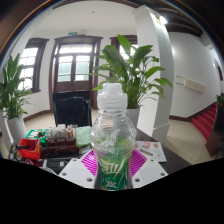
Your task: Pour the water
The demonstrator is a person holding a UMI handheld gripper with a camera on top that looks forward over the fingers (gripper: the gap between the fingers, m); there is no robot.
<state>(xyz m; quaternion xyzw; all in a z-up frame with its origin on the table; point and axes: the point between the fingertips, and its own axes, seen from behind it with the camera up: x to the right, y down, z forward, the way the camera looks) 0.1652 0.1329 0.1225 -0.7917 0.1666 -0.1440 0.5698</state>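
A clear plastic bottle (113,135) with a white cap and a green label stands upright between my fingers. Both magenta pads (88,162) press against its lower sides, so my gripper (113,168) is shut on the bottle. The bottle fills the space just ahead of me and hides what lies directly behind it. I cannot see a cup or other vessel for water.
A dark table (165,152) lies below, with a red toy (29,149) and several small items to the left and a paper (150,150) to the right. Large potted plants (132,70) stand behind. A white pillar (160,80) and windowed doors (75,65) lie beyond.
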